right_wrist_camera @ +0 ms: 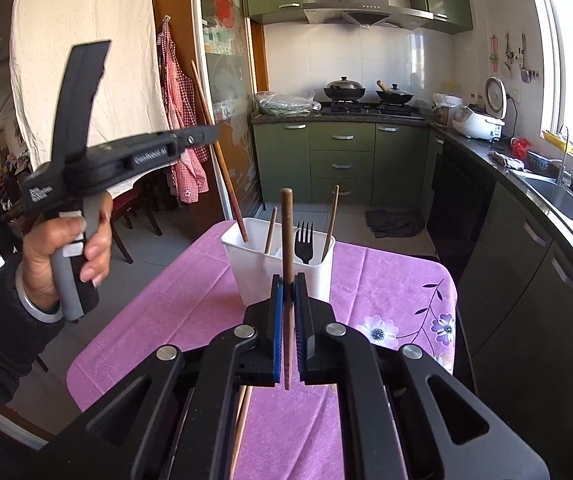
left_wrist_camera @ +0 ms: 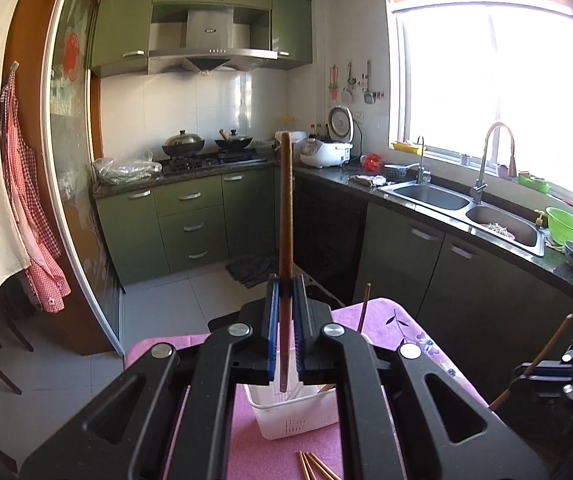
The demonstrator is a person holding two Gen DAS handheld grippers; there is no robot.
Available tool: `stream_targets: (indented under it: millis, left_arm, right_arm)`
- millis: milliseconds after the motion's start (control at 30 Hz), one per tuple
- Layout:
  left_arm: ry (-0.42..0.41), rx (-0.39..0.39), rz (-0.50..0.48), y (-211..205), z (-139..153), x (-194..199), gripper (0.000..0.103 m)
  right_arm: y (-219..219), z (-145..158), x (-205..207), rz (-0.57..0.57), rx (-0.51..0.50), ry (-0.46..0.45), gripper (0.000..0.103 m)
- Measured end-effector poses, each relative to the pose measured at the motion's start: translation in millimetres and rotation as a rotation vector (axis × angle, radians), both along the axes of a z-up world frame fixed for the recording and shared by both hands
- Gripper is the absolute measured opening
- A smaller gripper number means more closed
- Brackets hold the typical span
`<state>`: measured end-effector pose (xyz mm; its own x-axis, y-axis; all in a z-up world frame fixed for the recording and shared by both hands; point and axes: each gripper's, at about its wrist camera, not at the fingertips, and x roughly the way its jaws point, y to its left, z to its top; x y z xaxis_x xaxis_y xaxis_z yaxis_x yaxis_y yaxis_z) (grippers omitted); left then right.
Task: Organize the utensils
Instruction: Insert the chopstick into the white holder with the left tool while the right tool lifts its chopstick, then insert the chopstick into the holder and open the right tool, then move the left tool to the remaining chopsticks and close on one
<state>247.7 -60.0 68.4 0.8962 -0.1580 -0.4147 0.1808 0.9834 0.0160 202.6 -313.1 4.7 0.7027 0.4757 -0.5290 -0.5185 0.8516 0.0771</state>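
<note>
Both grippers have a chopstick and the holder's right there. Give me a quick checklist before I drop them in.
1. Left gripper shut on its chopstick: ok.
2. Right gripper shut on its chopstick: ok.
3. Left chopstick's lower tip inside the white holder: ok in the right wrist view, where it enters the left compartment.
4. Right chopstick over the holder: not ok, it sits short of the near wall.
5. Room in the holder beside the black fork and two standing chopsticks: ok.
6. Loose chopsticks left on the purple cloth: not ok.
</note>
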Motion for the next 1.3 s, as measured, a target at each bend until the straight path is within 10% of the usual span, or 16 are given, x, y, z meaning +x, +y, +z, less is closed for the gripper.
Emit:
stream_targets:
  millis: [300,700,1100,1300]
  left_arm:
    - [0.123,0.044,0.011,12.7,-51.1,10.2,0.014]
    - [0.075,0.006,-0.015,47.3,-39.5,-78.7,0.039]
    - [0.146,0.058,-0.031,48.1,-67.0,-127.2,0.042]
    - [0.223,0.066,-0.041,40.2,-83.4,-123.2,0.043]
  right_arm:
    - [10.3,23.2,23.4,-0.015,0.017,-0.036,0.006]
    - [22.2,86.2,92.3,-0.109,0.113,-0.119,0.006]
    - [47.8,5.4,154.8,-0.108,0.046,0.056,0.008]
    - [31.5,17.2,109.7,-0.108,0.046,-0.024,0.018]
